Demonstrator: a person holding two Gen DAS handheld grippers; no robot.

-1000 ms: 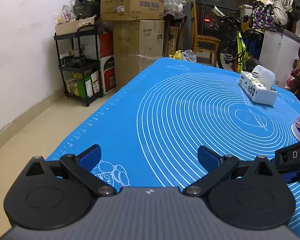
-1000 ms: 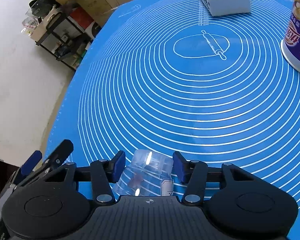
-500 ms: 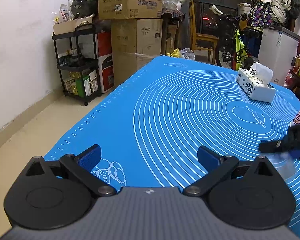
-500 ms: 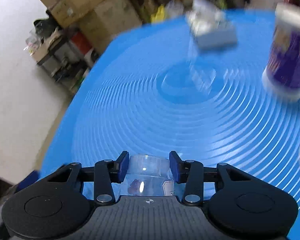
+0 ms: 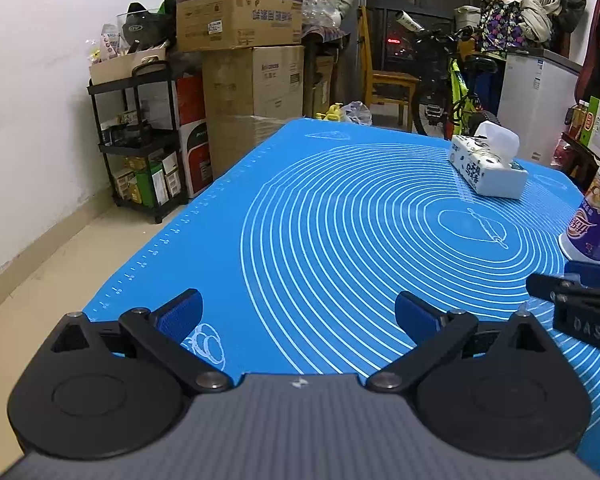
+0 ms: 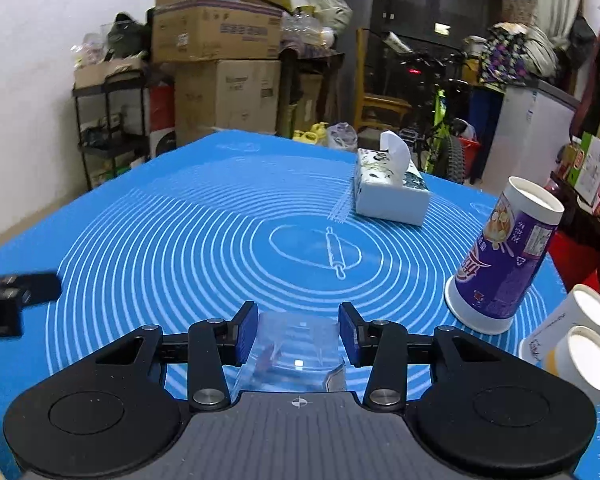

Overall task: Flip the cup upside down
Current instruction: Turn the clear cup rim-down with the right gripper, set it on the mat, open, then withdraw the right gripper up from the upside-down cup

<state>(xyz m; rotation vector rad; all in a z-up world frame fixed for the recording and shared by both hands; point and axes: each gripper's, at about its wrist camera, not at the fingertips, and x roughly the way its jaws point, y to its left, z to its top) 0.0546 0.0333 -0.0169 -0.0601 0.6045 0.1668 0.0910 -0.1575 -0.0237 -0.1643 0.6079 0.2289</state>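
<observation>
From the left wrist view we see our left hand-held gripper (image 5: 298, 312) spread wide with nothing between its blue pads, held low and level over the near left part of the blue silicone mat with white concentric rings (image 5: 340, 240) that covers the surface; the mat's left edge with its ruler marks runs just beside that gripper, and beyond it the floor drops away toward the black wire shelf rack (image 5: 136, 140) and the stacked brown cardboard boxes (image 5: 240, 64). This view shows only the black tip of our right hand-held gripper (image 5: 580, 296) at the right border, not what it carries. The right wrist view supplies that: our right hand-held gripper (image 6: 298, 334) is closed to a narrow gap on the clear plastic cup (image 6: 292, 356), gripped at its sides between the blue pads and lying along the fingers above the near middle of the mat. Ahead of it the ringed middle of the mat lies open as far as the white tissue box with a tissue sticking up (image 6: 390, 188). To the right stands the tall purple-and-white paper cup (image 6: 500, 256), and near the right edge two small white paper cups (image 6: 580, 340) lie on their sides, touching each other.
</observation>
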